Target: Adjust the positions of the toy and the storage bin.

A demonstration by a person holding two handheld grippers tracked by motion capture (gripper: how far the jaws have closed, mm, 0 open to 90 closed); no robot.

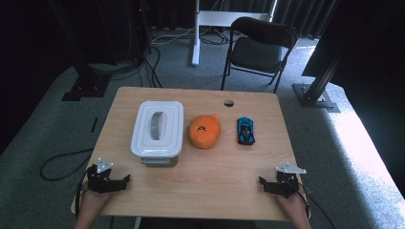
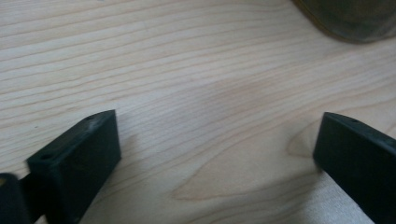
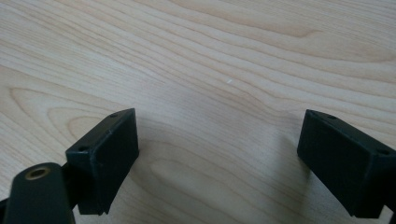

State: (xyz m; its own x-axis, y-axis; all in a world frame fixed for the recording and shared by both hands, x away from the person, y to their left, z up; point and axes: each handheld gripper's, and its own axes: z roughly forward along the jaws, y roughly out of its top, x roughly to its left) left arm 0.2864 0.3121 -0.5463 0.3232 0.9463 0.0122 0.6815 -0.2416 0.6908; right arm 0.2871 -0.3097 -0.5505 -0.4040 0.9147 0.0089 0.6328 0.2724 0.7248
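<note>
Nearest the person, the left hand-held gripper (image 1: 125, 180) rests low at the desk's (image 1: 210, 191) near left corner, its jaws spread wide with nothing but bare wood between them. The right hand-held gripper (image 1: 262, 182) sits the same way at the near right corner, jaws apart and empty, pointing inward. Neither touches anything yet, so the work looks to be at its very start.

Farther in, the white lidded box (image 1: 158, 132) stands closest to the left hand-held gripper, its grey handle lying flat along the lid. Just beside it, toward the middle, lies the orange plush toy (image 1: 205, 130), and beyond that, a little apart, the blue toy car (image 1: 245, 130).

A sensible opening move is probably to bring the left one straight forward to the box and square the jaws across the handle or the lid's front latch, while the right one steadies the box's free side, taking care not to nudge the plush toy.
</note>
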